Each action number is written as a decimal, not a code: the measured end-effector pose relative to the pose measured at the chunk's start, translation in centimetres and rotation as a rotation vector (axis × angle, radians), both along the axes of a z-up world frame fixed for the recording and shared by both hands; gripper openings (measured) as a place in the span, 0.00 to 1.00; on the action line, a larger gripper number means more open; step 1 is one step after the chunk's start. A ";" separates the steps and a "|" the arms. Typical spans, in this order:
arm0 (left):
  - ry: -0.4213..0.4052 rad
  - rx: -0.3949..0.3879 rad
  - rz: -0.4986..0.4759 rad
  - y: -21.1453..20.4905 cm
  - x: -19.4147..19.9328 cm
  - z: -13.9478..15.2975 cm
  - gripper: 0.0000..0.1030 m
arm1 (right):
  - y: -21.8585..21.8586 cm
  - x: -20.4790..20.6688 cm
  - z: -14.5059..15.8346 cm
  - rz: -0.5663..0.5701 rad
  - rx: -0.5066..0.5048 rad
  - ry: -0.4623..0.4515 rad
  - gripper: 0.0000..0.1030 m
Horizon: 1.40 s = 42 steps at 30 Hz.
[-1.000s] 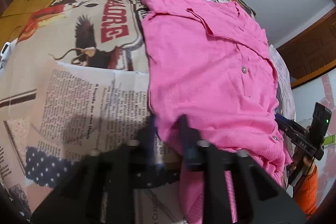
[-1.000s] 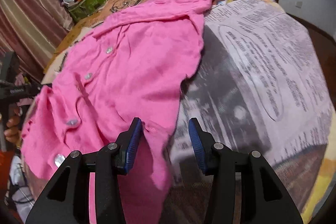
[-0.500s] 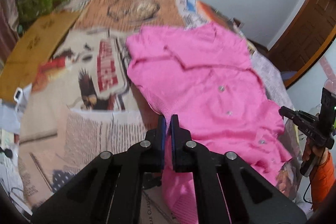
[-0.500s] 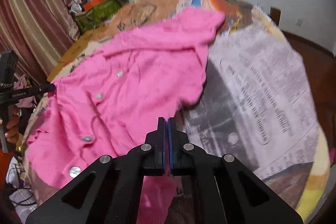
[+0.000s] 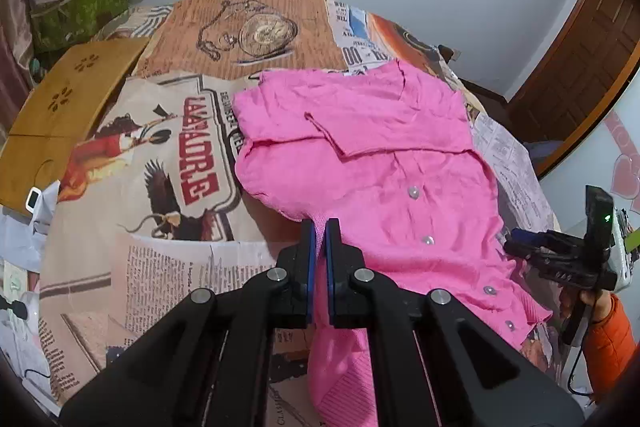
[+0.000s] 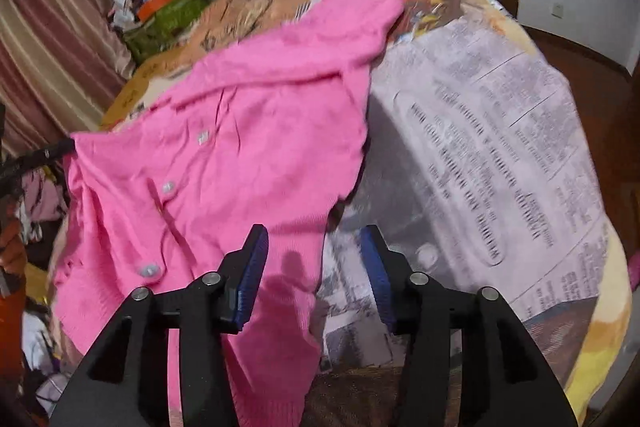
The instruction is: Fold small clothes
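On the printed bedspread (image 5: 160,163) lies the soft, limp pink cardigan (image 5: 360,155), its hem pinched in my left gripper (image 5: 318,227), my right gripper (image 6: 314,247) wide open over the other edge, best grabbed there.

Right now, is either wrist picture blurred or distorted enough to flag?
Left wrist view: sharp; the pink cardigan, its buttons and the printed bedspread read clearly, with strong fisheye bending at the edges and dark corners. Right wrist view: motion blur smears the cardigan's buttons and the newsprint text, though the right gripper stays crisp, jaws apart. No glare in either; soft shadow under the cardigan's hem.
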<state>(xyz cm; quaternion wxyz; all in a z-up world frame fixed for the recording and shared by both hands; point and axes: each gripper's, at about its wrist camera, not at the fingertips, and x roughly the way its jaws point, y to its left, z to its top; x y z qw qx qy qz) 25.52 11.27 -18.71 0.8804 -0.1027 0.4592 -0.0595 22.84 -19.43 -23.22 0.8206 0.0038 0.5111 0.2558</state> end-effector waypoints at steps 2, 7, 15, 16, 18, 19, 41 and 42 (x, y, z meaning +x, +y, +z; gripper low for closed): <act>0.012 -0.003 -0.001 0.0 0.1 -0.4 0.04 | 0.5 -0.1 -1.0 0.026 -0.011 0.030 0.43; -0.006 -0.008 0.001 0.0 -0.1 0.1 0.04 | 2.1 -0.7 -1.4 0.102 -0.017 0.018 0.08; -0.071 0.016 0.005 0.1 0.8 2.5 0.04 | 0.9 -1.1 2.2 0.076 0.046 -0.122 0.04; -0.074 0.019 0.007 0.2 1.3 2.7 0.04 | 0.4 -0.9 3.0 0.060 0.061 -0.145 0.04; -0.080 0.028 0.012 0.3 2.2 3.0 0.04 | 0.1 -0.4 4.2 0.039 0.076 -0.183 0.04; -0.084 0.036 0.013 0.3 3.1 3.1 0.04 | -0.2 0.0 4.9 0.028 0.080 -0.206 0.04; 0.049 0.166 -0.096 -2.5 4.9 -2.2 0.32 | -1.8 3.4 4.1 -0.048 -0.023 -0.232 0.39; 0.054 0.168 -0.120 -3.2 4.1 -2.4 0.32 | -1.9 3.0 4.3 -0.041 -0.020 -0.232 0.41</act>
